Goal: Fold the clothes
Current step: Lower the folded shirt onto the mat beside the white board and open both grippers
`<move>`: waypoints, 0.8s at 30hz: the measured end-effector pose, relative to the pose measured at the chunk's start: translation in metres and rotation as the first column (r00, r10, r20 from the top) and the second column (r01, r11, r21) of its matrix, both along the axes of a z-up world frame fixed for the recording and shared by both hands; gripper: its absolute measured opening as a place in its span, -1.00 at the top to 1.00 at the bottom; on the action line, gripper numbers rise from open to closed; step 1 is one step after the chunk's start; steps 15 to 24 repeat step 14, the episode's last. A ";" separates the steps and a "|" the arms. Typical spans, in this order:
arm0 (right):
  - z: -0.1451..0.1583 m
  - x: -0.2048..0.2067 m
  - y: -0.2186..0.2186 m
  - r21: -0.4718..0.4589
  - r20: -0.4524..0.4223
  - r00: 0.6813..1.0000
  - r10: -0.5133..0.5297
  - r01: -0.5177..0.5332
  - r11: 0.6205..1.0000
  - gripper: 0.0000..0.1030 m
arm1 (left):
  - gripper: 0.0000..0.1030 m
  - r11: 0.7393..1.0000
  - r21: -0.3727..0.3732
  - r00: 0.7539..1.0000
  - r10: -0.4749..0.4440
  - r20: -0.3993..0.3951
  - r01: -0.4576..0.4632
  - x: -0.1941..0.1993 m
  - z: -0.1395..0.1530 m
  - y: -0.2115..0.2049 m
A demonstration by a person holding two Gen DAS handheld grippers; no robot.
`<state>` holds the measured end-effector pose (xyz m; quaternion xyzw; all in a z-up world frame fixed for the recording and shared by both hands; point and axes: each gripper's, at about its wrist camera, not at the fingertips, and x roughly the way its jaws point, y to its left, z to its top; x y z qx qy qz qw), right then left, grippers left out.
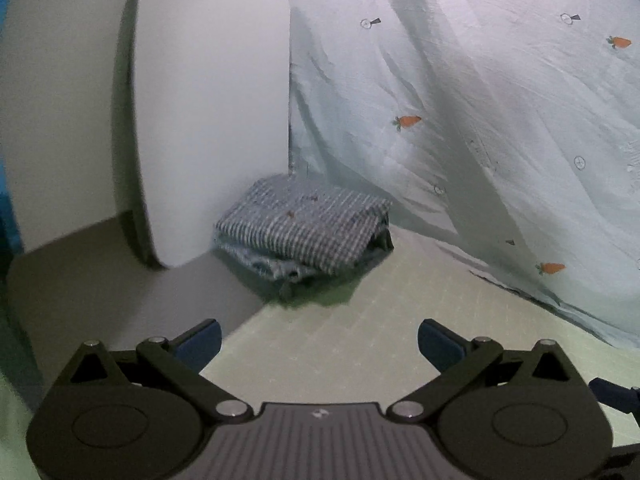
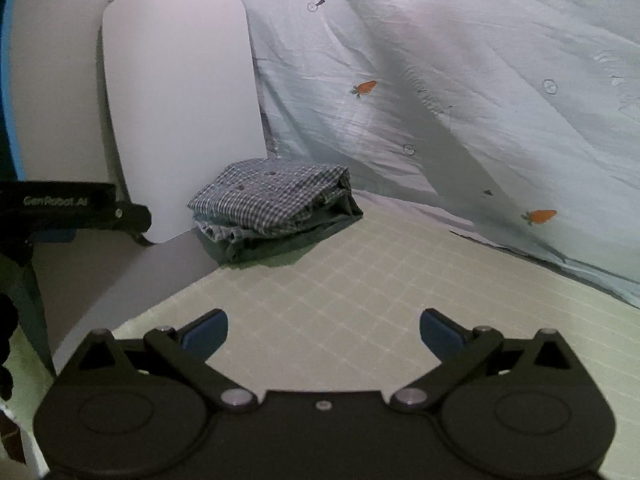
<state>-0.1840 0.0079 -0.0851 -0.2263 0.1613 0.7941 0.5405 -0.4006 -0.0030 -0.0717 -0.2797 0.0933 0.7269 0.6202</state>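
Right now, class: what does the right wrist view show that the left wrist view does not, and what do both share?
Only the right wrist view shows the left gripper's black body from the side, at its left edge, and the mat's grid lines clearly. Only the left wrist view shows a dark blue part at its right edge. Both show the folded checked clothes beside the upright white board, the carrot-print sheet, the green mat and open, empty grippers.

**Legible markings: one brand name found**

Right wrist view: white lettering "GenRobot AI" runs along a black bar at the left edge; the separator between the two words cannot be made out. Left wrist view: a small pale emblem sits on the ribbed grey housing, too small to read. No other text or numbers are readable.
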 end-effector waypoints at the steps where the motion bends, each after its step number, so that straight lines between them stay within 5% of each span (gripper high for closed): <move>1: 0.000 0.007 -0.004 0.000 0.001 1.000 0.002 -0.002 1.000 -1.00 | -1.00 1.000 -0.005 1.000 0.004 -0.001 -0.004 0.004 -0.001 -0.006; 24: 0.003 0.047 -0.040 0.004 -0.010 1.000 -0.021 0.021 1.000 -1.00 | -1.00 1.000 -0.014 0.999 -0.015 -0.043 0.014 0.029 -0.003 -0.044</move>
